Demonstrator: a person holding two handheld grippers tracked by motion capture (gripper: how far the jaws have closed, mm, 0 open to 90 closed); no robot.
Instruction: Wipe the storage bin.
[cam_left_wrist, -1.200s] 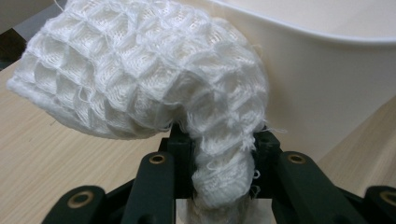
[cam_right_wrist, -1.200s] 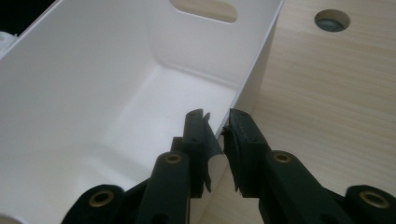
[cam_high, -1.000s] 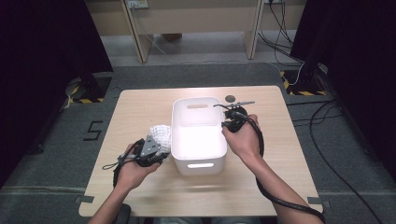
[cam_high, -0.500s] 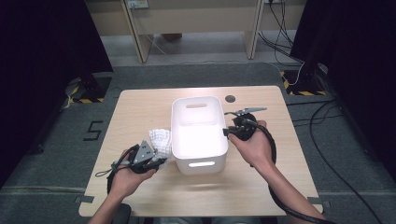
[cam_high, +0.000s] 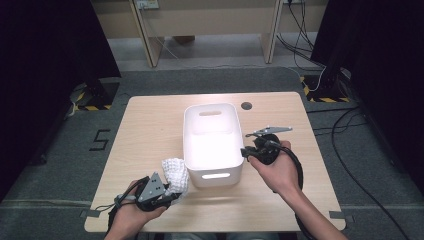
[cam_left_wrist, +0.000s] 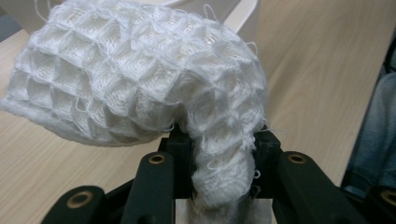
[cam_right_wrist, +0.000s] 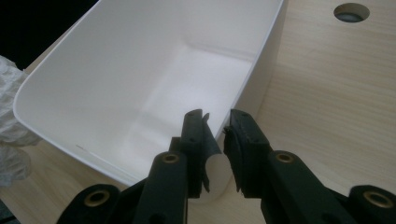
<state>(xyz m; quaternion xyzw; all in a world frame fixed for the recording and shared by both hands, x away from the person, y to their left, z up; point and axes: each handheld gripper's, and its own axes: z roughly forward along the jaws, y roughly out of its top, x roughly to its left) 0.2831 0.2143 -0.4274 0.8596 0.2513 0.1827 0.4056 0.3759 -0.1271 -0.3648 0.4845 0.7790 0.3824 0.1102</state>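
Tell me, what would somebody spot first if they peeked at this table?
Probably the big white bin in the middle of the wooden table, bright and with nothing visible inside. Next, the fluffy white waffle-knit cloth pinched in the left gripper, just off the bin's near left corner. On the bin's other side, the right gripper has its jaws astride the rim, a narrow gap showing between them.

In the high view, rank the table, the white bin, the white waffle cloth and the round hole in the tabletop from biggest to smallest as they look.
1. Table
2. White bin
3. White waffle cloth, clamped in the left gripper
4. Round hole

The gaps are plain, so nearness to the camera doesn't change the order.
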